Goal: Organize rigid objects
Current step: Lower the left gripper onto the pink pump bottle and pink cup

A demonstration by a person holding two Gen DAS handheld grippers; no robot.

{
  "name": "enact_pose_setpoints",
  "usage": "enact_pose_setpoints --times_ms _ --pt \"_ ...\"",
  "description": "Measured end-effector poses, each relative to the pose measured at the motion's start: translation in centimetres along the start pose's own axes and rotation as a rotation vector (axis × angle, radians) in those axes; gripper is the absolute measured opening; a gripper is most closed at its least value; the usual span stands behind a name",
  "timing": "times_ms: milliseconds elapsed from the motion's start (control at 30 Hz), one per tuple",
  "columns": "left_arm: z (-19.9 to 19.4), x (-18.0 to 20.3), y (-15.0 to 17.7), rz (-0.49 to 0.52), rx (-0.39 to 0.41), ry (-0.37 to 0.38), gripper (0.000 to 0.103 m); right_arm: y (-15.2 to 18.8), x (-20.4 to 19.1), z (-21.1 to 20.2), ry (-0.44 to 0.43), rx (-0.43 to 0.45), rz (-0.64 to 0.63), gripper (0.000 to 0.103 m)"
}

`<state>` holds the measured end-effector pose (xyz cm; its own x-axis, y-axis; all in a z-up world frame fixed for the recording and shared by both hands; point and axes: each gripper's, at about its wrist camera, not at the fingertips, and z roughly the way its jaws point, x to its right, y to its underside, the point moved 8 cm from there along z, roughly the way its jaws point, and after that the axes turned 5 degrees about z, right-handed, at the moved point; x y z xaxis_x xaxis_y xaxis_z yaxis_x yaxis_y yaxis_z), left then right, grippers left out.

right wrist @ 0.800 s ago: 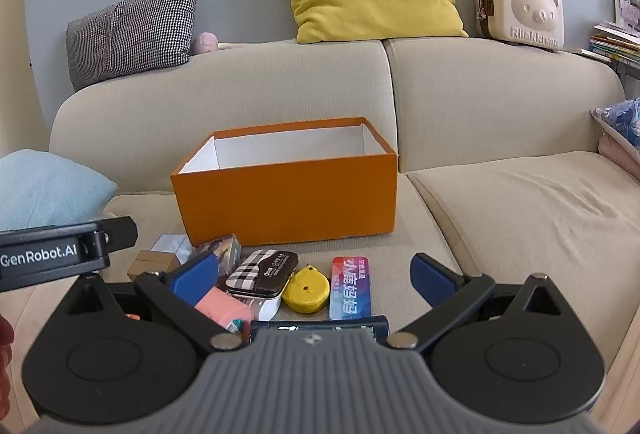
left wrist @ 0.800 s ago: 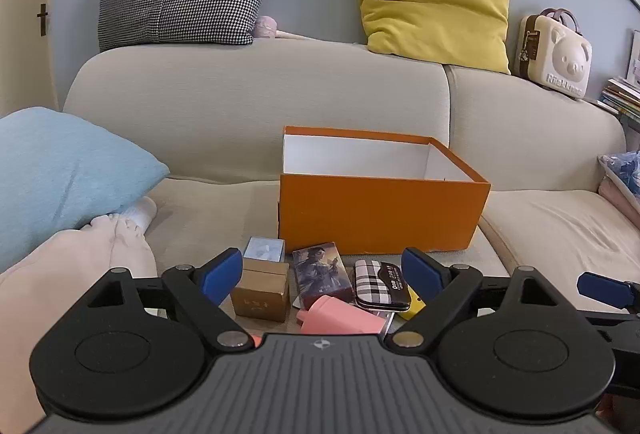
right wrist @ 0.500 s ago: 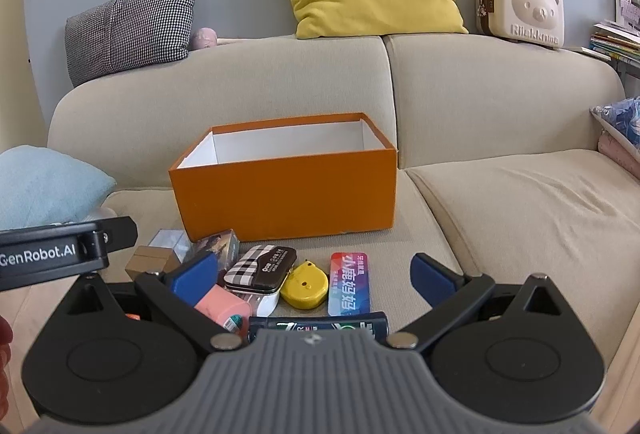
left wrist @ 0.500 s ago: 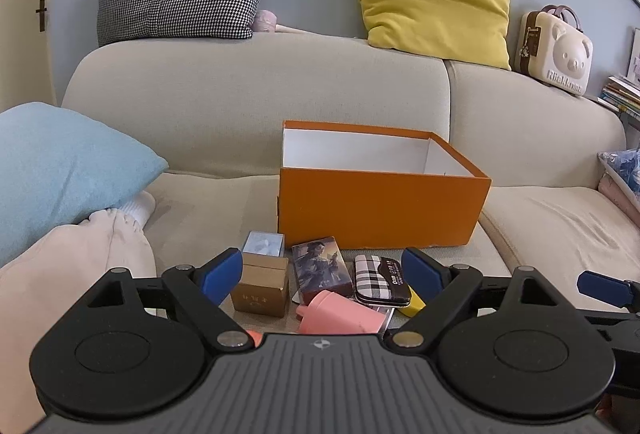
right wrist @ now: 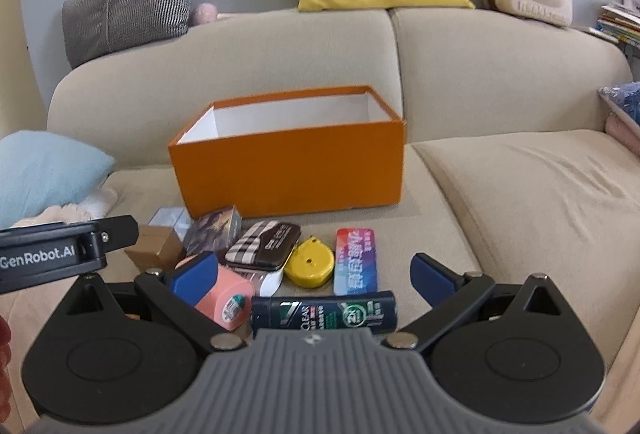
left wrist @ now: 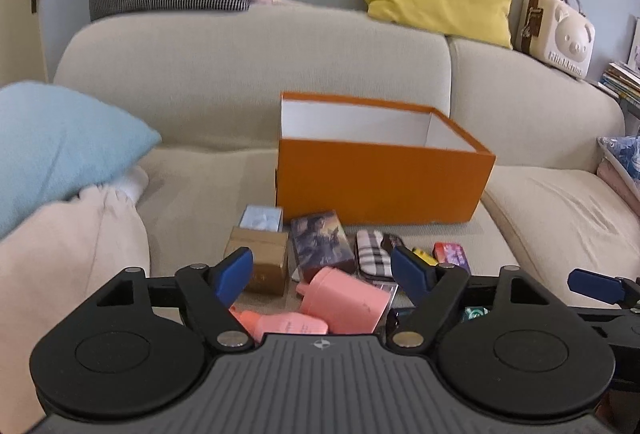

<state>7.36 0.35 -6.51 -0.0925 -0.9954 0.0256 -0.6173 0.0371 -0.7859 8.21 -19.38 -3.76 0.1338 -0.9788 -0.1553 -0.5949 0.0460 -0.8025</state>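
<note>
In the left wrist view, the left gripper (left wrist: 322,272) had tipped further down than a moment before, so the pile of small things filled more of the space ahead of its fingers and the pink items had come in close under them; its jaws stood at full spread with nothing gripped. Between and just beyond the fingers lay two pink bottles (left wrist: 344,298), one brown carton (left wrist: 260,266), one pale blue box (left wrist: 261,218), one picture-printed box (left wrist: 322,240) and one plaid case (left wrist: 372,254), with the single orange box (left wrist: 380,185) further ahead on the sofa (left wrist: 240,73), apparently empty. This read as an approach to a first pick, nothing yet sorted. In the right wrist view, the right gripper (right wrist: 314,280) had likewise dipped toward the pile, jaws fully apart and empty. One dark shampoo bottle (right wrist: 324,314) lay crosswise just under its fingers, one pink bottle (right wrist: 224,298) behind its left finger, and just ahead one yellow round case (right wrist: 310,268), one colourful flat pack (right wrist: 355,260) and the plaid case (right wrist: 264,246). The orange box (right wrist: 288,173) sat beyond them.
</note>
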Motion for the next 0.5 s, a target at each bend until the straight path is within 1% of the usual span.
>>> enact_pose_setpoints --times_ms 100,133,167,233,300,367,433,500 --pt "1.0 -0.6 0.5 -0.01 -0.042 0.012 0.091 0.3 -0.5 0.9 -0.016 -0.029 -0.015 0.101" --pt "1.3 -0.8 0.7 -0.016 -0.053 0.018 0.09 0.5 -0.6 1.2 -0.019 -0.041 -0.02 0.098" --pt "1.6 -1.1 0.9 -0.027 -0.067 0.025 0.087 0.6 -0.8 1.6 -0.026 -0.053 -0.027 0.091" --pt "2.4 -1.7 1.1 -0.053 -0.099 0.042 0.082 0.7 -1.2 2.4 -0.036 -0.076 -0.043 0.081" --pt "3.2 -2.5 1.3 -0.075 -0.133 0.047 0.077 0.8 -1.8 3.3 -0.056 -0.107 -0.056 0.075" --pt "4.0 -3.2 1.4 -0.082 -0.168 0.045 0.076 0.9 -2.5 4.3 -0.085 -0.136 -0.064 0.065" --pt "4.8 -3.8 1.4 -0.091 -0.196 0.051 0.076 1.0 -3.2 5.3 -0.106 -0.16 -0.08 0.061" --pt "5.5 -4.1 1.5 -0.079 -0.233 0.075 0.076 0.9 -4.1 6.4 -0.127 -0.183 -0.096 0.059"
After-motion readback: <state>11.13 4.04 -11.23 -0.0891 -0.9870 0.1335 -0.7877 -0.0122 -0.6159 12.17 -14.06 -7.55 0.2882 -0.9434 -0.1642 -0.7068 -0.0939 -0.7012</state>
